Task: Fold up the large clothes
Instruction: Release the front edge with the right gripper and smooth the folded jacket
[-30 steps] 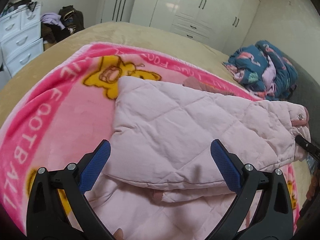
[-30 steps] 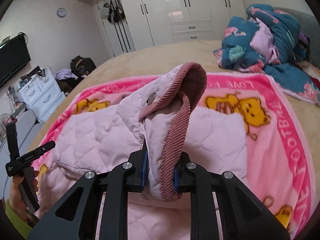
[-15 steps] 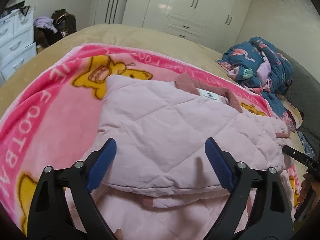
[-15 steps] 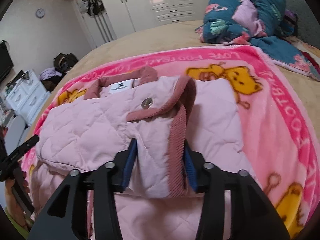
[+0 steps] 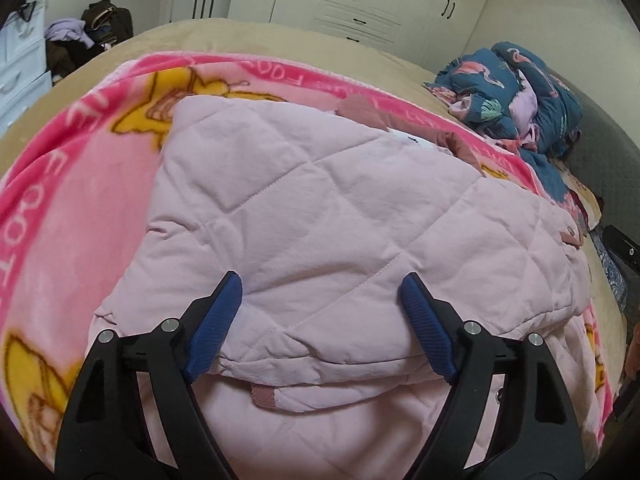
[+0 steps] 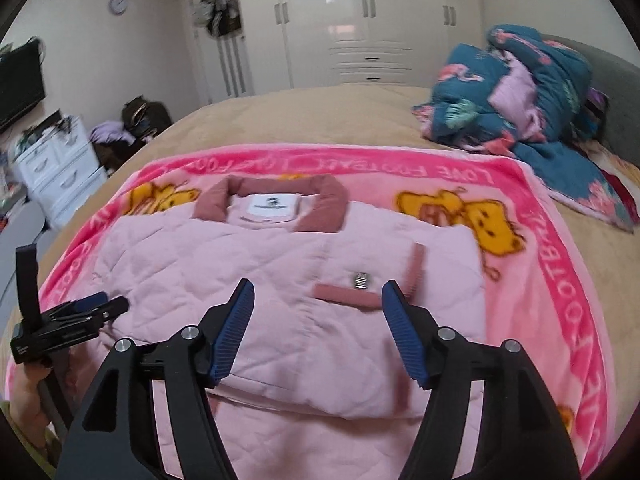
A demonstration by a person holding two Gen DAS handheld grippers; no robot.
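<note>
A home bedroom is shown by a wide bed [image 6: 280, 112] covered with a pink cartoon blanket [image 6: 560, 280], white built-in wardrobes [image 6: 360, 20], a chest of drawers [image 6: 60, 172], a wall clock [image 6: 118, 4] and a wall-mounted television [image 6: 20, 84].

Pale pink quilted jacket [image 6: 280, 280], hot-pink blanket [image 6: 560, 280] with yellow bears.
</note>
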